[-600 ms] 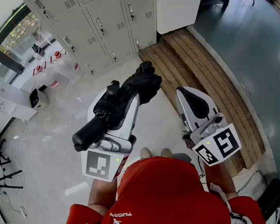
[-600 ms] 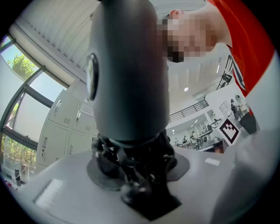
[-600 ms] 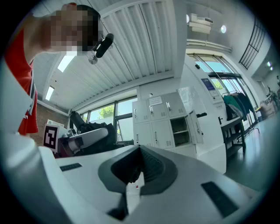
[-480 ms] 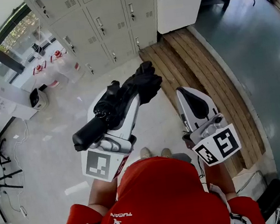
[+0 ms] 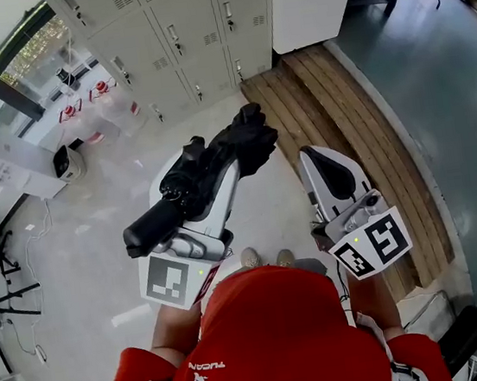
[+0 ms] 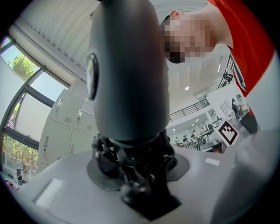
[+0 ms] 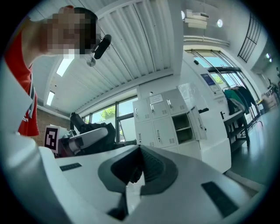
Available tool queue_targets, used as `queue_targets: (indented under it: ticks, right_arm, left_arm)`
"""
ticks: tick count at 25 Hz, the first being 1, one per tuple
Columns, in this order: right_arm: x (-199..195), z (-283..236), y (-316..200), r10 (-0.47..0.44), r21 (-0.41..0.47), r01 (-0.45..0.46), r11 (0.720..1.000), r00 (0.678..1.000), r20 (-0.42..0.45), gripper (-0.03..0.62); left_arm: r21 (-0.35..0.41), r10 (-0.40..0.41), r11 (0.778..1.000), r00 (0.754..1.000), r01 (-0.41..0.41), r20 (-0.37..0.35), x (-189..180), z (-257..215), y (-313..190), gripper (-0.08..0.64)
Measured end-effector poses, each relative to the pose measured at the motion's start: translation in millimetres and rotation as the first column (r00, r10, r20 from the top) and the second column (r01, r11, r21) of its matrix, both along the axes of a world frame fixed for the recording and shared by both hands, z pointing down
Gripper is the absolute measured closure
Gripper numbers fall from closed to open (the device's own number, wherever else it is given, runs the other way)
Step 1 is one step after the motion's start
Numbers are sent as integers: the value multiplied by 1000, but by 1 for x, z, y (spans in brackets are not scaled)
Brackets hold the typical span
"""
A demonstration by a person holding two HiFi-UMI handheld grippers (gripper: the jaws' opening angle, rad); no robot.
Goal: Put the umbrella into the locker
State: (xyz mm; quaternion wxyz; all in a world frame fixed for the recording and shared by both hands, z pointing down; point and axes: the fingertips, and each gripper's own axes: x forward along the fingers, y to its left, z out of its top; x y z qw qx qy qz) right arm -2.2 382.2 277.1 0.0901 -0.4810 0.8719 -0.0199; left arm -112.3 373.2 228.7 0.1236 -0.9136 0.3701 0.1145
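Note:
A black folded umbrella (image 5: 210,171) lies slanted along my left gripper (image 5: 220,181), which is shut on its bunched canopy; the handle (image 5: 144,231) sticks back toward the person. In the left gripper view the handle (image 6: 127,70) fills the middle, and the dark folds (image 6: 131,164) sit clamped between the white jaws. My right gripper (image 5: 311,160) hangs beside it, shut with nothing in it, its jaws (image 7: 138,173) meeting in the right gripper view. The grey lockers (image 5: 175,37) stand ahead across the floor. One locker (image 7: 186,124) has its door swung open, with a shelf inside.
A slatted wooden platform (image 5: 346,110) runs along the right, past a white cabinet (image 5: 310,6). White boxes and cables (image 5: 35,164) clutter the floor at left. The person's red shirt (image 5: 275,337) fills the bottom. Pale floor (image 5: 117,192) stretches to the lockers.
Both grippers keep their pose and the umbrella stays clamped. The lockers and floor have slid slightly down and right in the head view.

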Motion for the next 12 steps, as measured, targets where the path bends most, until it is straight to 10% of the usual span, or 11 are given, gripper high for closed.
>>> queue_targets:
  ticks: [12]
  right_arm:
    - [-6,16,6,-85,-17,85,996,996,-4,588]
  left_arm:
    - [-34,7,999,1000,-7,5,-1,8,4,380]
